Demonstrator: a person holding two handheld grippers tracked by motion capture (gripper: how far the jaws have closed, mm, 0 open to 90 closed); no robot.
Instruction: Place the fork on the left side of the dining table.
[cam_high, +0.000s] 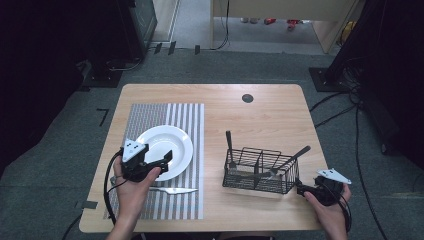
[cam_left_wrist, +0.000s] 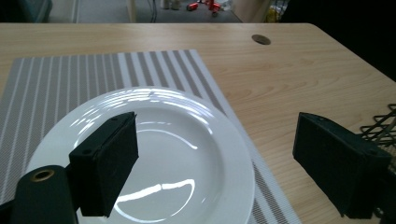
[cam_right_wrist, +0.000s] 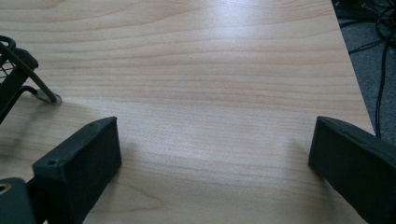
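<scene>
At far left, on the striped placemat (cam_high: 150, 165), the left gripper (cam_high: 161, 161) hovers over the white plate (cam_high: 172, 140) with its jaws wide apart and nothing between them; in the left gripper view the two black pads frame the plate's bowl without touching it. Just below the plate lies a knife (cam_high: 172, 190), flat on the mat and parallel to the table's near edge; a careless downward sweep of this hand could clip the plate's rim and slide it onto the knife. Toward the centre-right stands the black wire caddy (cam_high: 260, 172), with a fork (cam_high: 230, 150) and a second utensil (cam_high: 290, 161) leaning out of it. At far right, the right gripper (cam_high: 305, 190) rests beside the caddy, jaws likewise apart and empty over the bare wooden table (cam_right_wrist: 210, 70). A reach from here risks snagging the wire frame and tipping the caddy, or knocking the leaning handles.
</scene>
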